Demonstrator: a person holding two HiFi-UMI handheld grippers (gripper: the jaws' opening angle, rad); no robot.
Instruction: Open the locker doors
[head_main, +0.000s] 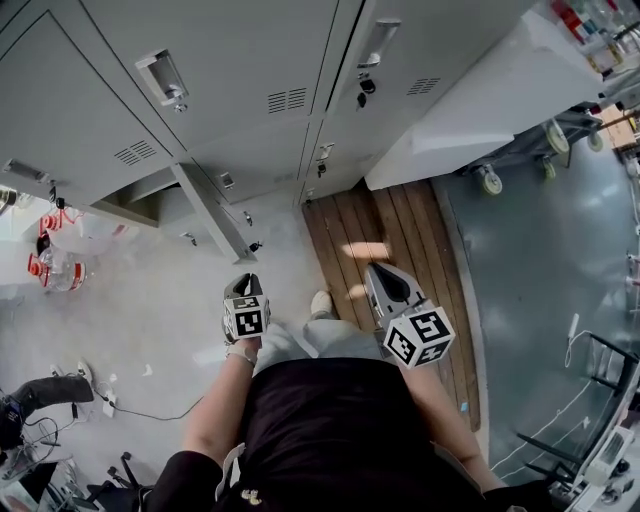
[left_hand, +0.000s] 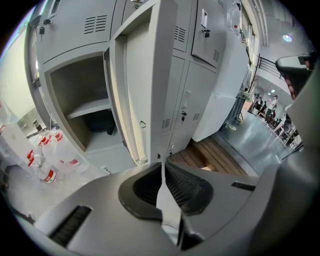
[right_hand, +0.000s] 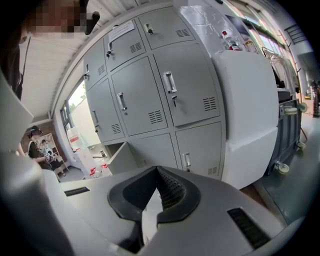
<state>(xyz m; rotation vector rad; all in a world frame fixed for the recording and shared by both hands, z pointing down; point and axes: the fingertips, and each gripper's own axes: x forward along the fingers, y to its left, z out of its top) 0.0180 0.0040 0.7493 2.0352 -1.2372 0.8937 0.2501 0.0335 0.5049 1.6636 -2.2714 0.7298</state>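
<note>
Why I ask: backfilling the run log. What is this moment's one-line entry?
bottom-row locker door: open | neighbouring locker doors: closed | left tongs: shut, empty | right tongs: shut, empty

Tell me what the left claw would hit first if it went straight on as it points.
Probably the edge of the open locker door, ahead of the left claw; depth is unclear.

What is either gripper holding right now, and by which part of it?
Nothing is held. The left gripper and the right gripper are both shut and empty, clear of the lockers.
</note>
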